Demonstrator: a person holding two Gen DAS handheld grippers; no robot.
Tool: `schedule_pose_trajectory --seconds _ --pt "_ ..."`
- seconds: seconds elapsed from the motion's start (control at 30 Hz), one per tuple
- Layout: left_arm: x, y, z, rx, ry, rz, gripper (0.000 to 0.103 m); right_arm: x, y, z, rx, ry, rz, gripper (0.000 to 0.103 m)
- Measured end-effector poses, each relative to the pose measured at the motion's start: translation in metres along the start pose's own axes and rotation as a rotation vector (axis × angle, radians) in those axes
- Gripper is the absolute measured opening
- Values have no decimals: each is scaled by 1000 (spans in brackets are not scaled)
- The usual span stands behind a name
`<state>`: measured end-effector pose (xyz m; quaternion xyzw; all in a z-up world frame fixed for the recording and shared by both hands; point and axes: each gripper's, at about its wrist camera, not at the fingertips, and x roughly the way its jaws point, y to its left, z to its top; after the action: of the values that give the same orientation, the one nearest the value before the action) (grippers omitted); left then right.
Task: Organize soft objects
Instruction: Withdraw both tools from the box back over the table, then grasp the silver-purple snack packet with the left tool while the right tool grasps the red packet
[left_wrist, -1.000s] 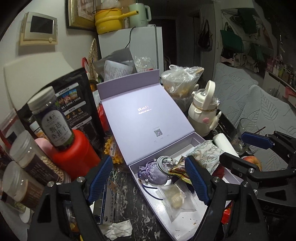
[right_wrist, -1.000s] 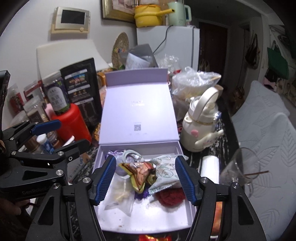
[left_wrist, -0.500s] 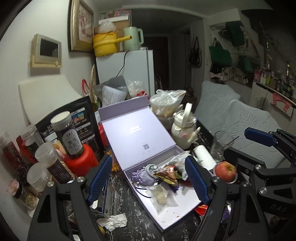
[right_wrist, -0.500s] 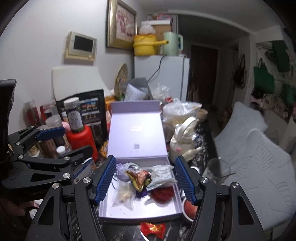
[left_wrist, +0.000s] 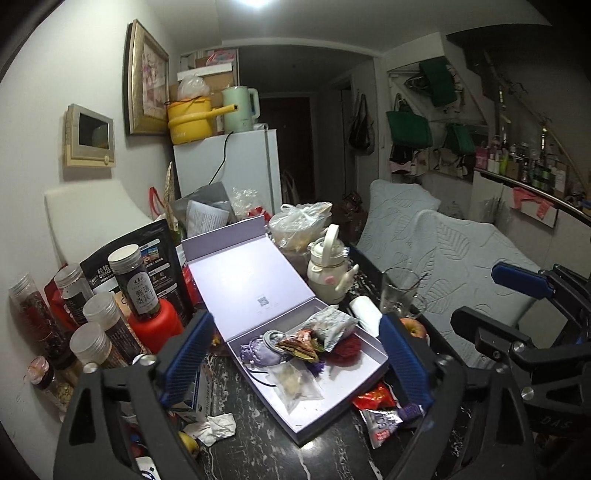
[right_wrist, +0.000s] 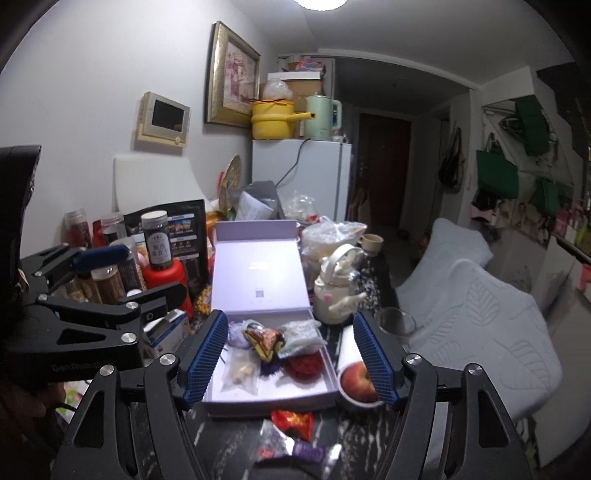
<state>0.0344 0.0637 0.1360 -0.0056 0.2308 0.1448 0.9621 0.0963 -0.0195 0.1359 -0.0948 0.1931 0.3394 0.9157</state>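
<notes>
The soft objects are lying mostly inside the open lilac box (right_wrist: 325, 397) at the middle of the cluttered dark table (left_wrist: 255, 443): a purple drawstring pouch (left_wrist: 258, 352), a clear bag (left_wrist: 299, 382), a colourful foil snack packet (right_wrist: 266, 341), a pale patterned sachet (left_wrist: 332, 326) and a red fuzzy piece (right_wrist: 304, 365) are crowding its far half, while its near half is showing bare floor. Both grippers are hanging back from the box and carrying nothing: the left gripper (left_wrist: 295, 360) is spreading its jaws wide, the right gripper (right_wrist: 288, 360) is opening to a moderate gap, and only the distant box is showing between either pair of pads. Judging by this, most of the sorting is looking done. What seems left is sitting just outside the box's near edge: a red wrapper (right_wrist: 291, 421) and a silver-and-purple packet (right_wrist: 291, 448) are resting on the table, apart from the box, and probably belong inside.
</notes>
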Motion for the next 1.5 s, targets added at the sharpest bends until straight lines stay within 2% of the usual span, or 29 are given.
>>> schedule_pose_trajectory --seconds 0.53,0.8,1.17,1.5 --pt "-27 -29 -45 35 -20 -91 96 -43 1 -72 48 37 -94 75" --pt "-21 -43 -70 40 39 -138 96 -49 -2 -106 102 81 -109 75" --pt "10 -64 -112 65 162 -256 96 -42 -15 -166 190 158 -105 75" --pt "52 -76 -137 53 250 -268 96 -24 -34 -203 240 228 -111 75"
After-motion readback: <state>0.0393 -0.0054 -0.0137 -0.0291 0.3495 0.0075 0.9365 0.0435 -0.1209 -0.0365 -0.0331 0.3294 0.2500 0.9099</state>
